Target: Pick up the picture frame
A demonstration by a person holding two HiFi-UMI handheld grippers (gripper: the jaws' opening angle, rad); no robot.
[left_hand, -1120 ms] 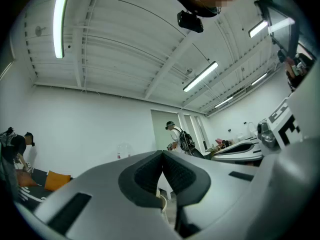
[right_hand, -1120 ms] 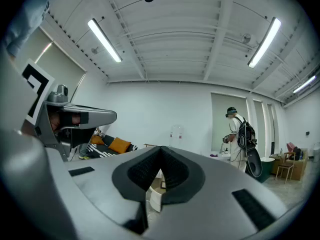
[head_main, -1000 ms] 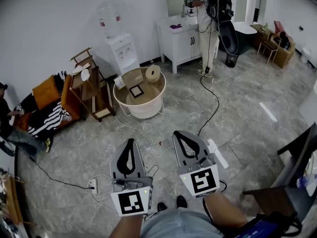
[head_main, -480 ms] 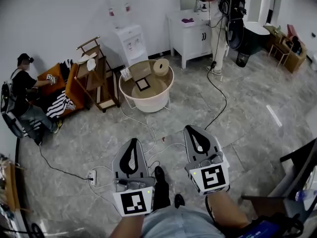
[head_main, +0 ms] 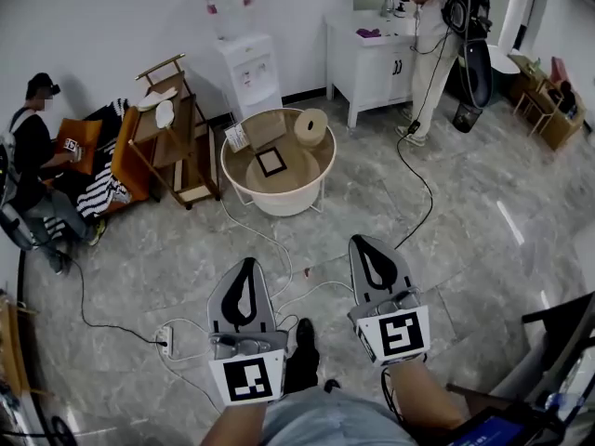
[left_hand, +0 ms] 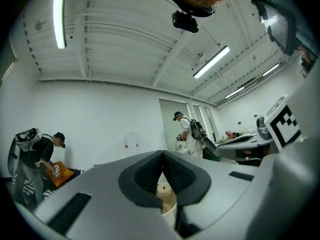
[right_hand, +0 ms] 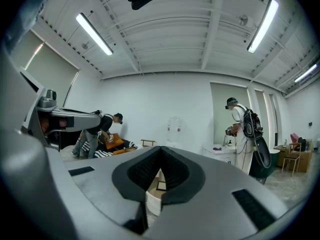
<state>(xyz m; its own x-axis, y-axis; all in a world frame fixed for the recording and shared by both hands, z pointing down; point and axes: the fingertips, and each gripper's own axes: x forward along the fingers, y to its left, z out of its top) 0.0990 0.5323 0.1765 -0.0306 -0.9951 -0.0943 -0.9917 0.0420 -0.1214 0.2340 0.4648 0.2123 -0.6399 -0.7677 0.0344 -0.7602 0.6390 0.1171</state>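
Jaws of the left gripper (head_main: 246, 269) and the right gripper (head_main: 373, 249) are pressed together on nothing. The pick-up looks unstarted, with the approach and grasp both left. The frame (head_main: 271, 162) lies flat in the tub (head_main: 279, 203), well ahead across the floor. A roll (head_main: 310, 126) and a board (head_main: 264, 130) share the tub.

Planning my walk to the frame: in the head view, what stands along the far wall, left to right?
Person in black, wooden rack, water dispenser, white cabinet, person in white.

No legible txt, labels or nos. anywhere.
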